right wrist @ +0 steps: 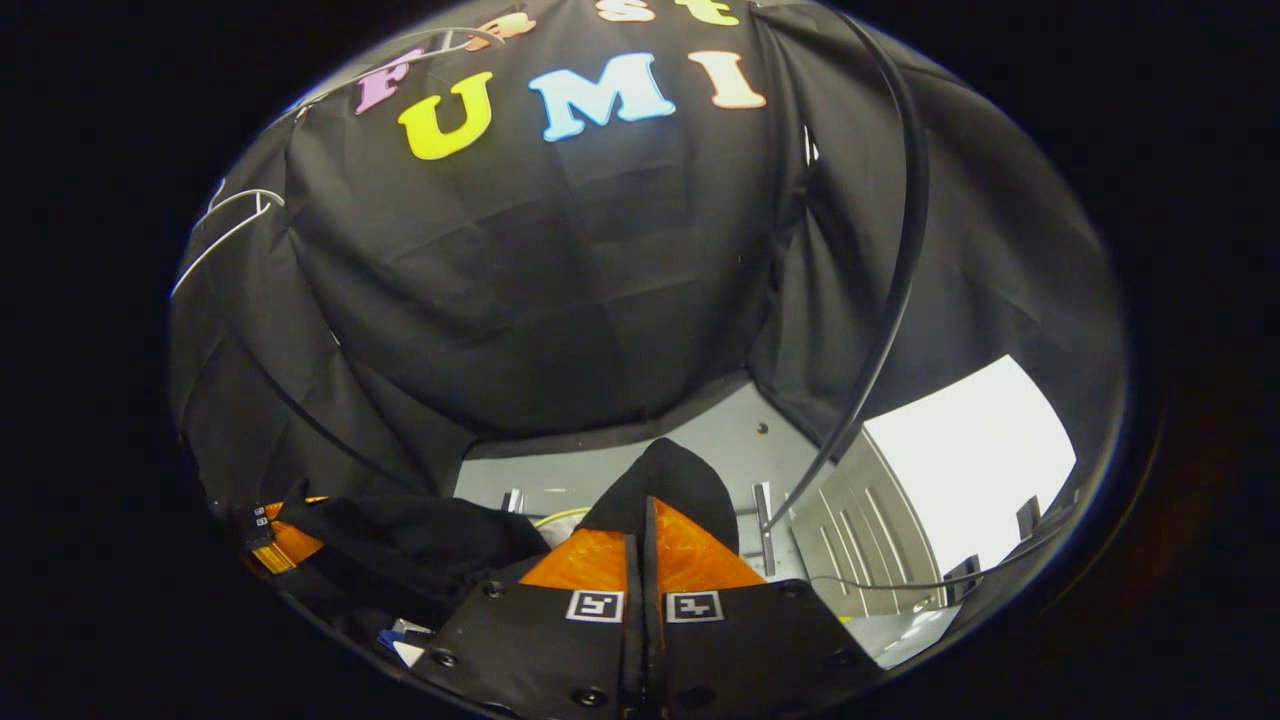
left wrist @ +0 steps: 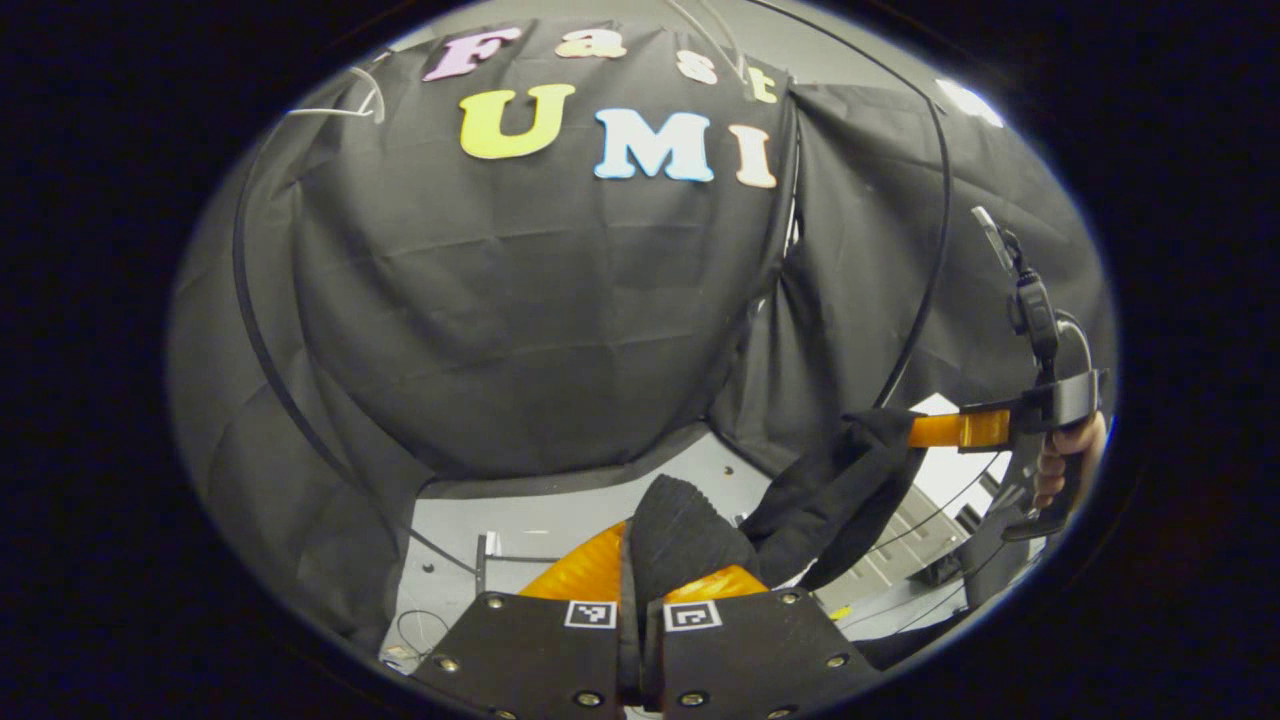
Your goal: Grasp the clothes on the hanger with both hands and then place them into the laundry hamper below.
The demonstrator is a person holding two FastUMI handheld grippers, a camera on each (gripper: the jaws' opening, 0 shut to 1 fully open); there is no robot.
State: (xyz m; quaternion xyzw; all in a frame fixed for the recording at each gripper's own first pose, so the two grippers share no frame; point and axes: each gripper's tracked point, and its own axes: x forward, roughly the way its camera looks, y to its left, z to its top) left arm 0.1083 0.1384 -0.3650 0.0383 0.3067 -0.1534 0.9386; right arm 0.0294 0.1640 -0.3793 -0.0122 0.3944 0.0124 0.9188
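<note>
We hold the black garment (left wrist: 830, 490) strung between us, left gripper (left wrist: 640, 590) and right gripper (right wrist: 640, 560) each pinched tight on an end, with the hamper presumably below, out of sight.

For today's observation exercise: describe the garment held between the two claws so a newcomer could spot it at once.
Start from the black cloth wall and drop to the grey floor beneath it. In front hangs the black garment, stretched between the left claw and the right claw, each pinching an end. Unlike the smooth wall cloth, it bunches between orange fingers.
</note>
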